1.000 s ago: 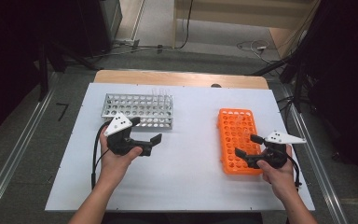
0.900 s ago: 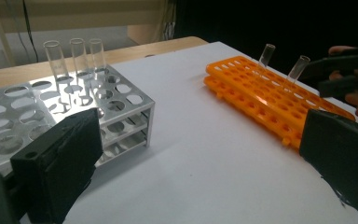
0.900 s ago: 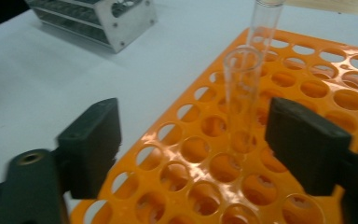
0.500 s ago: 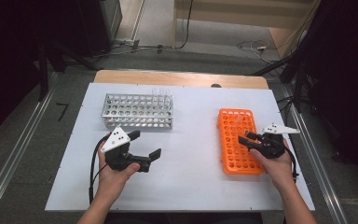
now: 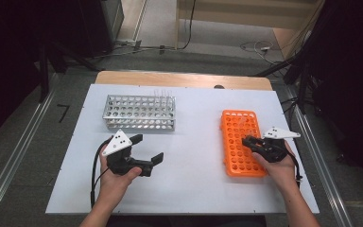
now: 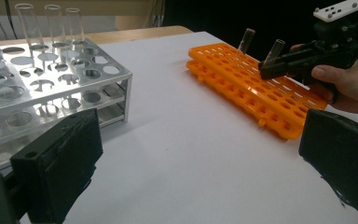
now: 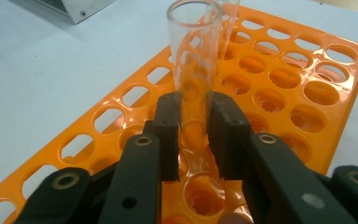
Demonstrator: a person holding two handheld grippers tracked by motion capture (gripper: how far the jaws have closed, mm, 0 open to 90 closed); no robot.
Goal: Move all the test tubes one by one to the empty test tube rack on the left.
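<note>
Near the table's right edge, your right tool [image 7: 193,135] has just been closing and now clamps a clear glass test tube [image 7: 196,70], open-mouthed and upright, pinched low between both pads. The tube stands in the orange rack [image 5: 236,142], a second tube [image 6: 245,41] just beyond it. Your left tool [image 5: 146,153] hovers unclenched and empty, near the metal rack [image 5: 139,113].
</note>
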